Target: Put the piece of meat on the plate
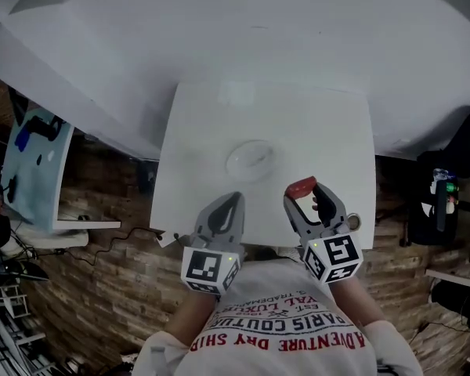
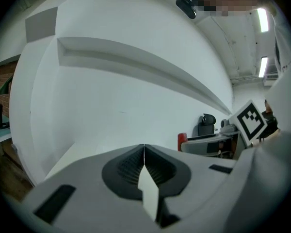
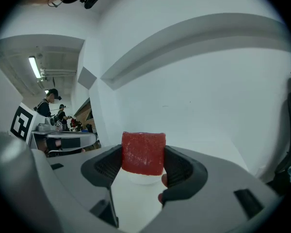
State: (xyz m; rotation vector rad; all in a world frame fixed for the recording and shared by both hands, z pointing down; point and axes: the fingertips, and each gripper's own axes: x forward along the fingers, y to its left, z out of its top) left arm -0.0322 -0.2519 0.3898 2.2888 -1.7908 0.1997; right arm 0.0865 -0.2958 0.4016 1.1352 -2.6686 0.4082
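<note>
A red piece of meat [image 3: 143, 153] sits clamped between the jaws of my right gripper [image 3: 143, 165]. In the head view that meat [image 1: 301, 186] shows at the tip of the right gripper [image 1: 303, 195], above the near right part of the white table [image 1: 329, 131]. A clear glass plate [image 1: 251, 160] lies on the table's middle, up and to the left of the meat. My left gripper [image 1: 232, 202] is shut with nothing in it, just below the plate. The left gripper view shows its jaws [image 2: 144, 160] pressed together, and the meat [image 2: 182, 141] to the right.
The white table stands against a white wall [image 1: 243, 45]. Brick-pattern floor [image 1: 102, 288] lies to the left, with a white shelf [image 1: 43, 186] and cables. A dark stand with a green light [image 1: 445, 198] is at the right. A small round thing [image 1: 353, 222] sits by the table's near right corner.
</note>
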